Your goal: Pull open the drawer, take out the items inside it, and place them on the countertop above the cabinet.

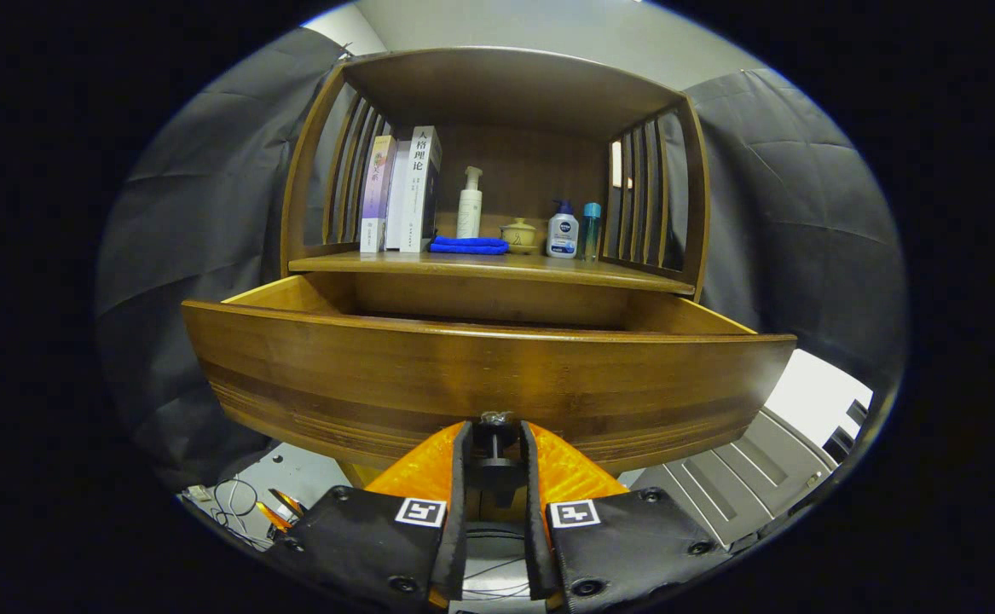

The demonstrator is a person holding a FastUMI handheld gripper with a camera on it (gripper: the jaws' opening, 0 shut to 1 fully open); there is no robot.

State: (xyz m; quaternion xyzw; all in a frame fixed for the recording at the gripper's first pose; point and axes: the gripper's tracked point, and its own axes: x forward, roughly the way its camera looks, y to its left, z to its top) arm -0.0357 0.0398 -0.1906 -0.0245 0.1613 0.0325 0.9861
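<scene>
Wooden drawer [488,375] pulled out, just ahead of fingers, inside hidden behind front panel. Gripper [495,443] nearly pressed together, pinching small knob [495,419] on drawer front. Beyond and above drawer: countertop [497,268] carrying books [401,189], pump bottle [469,203], folded blue cloth [468,246], small lidded pot [518,235], two more bottles [574,230].

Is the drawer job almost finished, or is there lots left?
Only the first step looks done: the drawer is pulled out. The tongs are closed on its knob. The drawer's inside is hidden by its front, so taking things out and placing them on the countertop remains.
</scene>
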